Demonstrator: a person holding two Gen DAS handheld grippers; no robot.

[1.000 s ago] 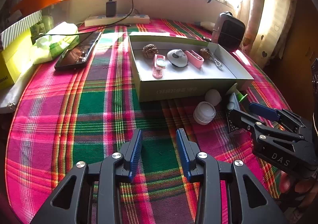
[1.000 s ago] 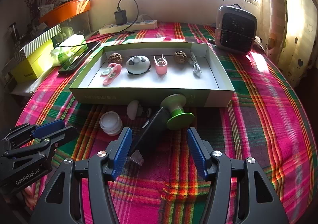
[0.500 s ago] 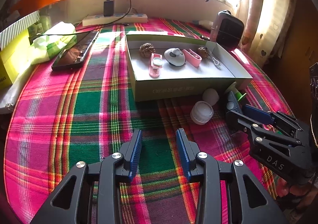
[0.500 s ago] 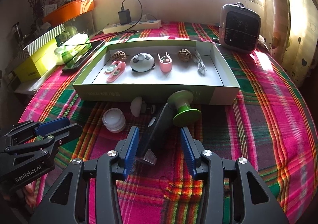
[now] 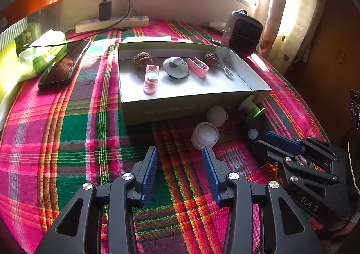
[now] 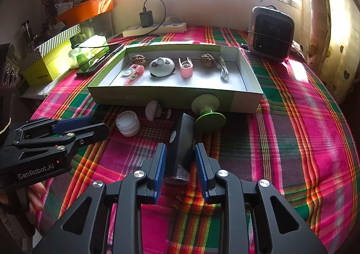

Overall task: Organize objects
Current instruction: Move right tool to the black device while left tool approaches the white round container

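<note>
Nearest, right gripper (image 6: pixel 180 164): jaws narrow and closing, one on either side of the black device (image 6: pixel 181 141); a sliver of gap shows on each side, pads not pressing.
Black device: lies flat on the plaid worktop (image 6: pixel 292 141), clear-capped end toward the camera, far end just beside the green spool (image 6: pixel 208 109).
Left gripper (image 5: pixel 178 168): jaws wide and opening, nothing between them, only cloth; the white jar (image 5: pixel 205 135) sits just past the right fingertip.
Writing: "GenRobot.AI" on the left gripper's side, seen from the right wrist; "DAS" on the right gripper's body, seen from the left wrist.
Loose items by box: white jar, white knob (image 6: pixel 153 109), green spool, all near the front wall.
Box (image 6: pixel 175 97): shallow green-sided tray; faint print on front wall, unreadable.
Box contents: two walnuts (image 6: pixel 137 59), pink flip toy (image 6: pixel 132 73), grey panda-shaped gadget (image 6: pixel 161 67), pink clip (image 6: pixel 185 69), coiled white cable (image 6: pixel 223 69).
Beyond: phone (image 5: pixel 65 66), tissue pack (image 5: pixel 42 51), yellow box (image 6: pixel 48 69), small heater (image 6: pixel 271 33), power strip (image 6: pixel 155 28) with charger plugged in.
</note>
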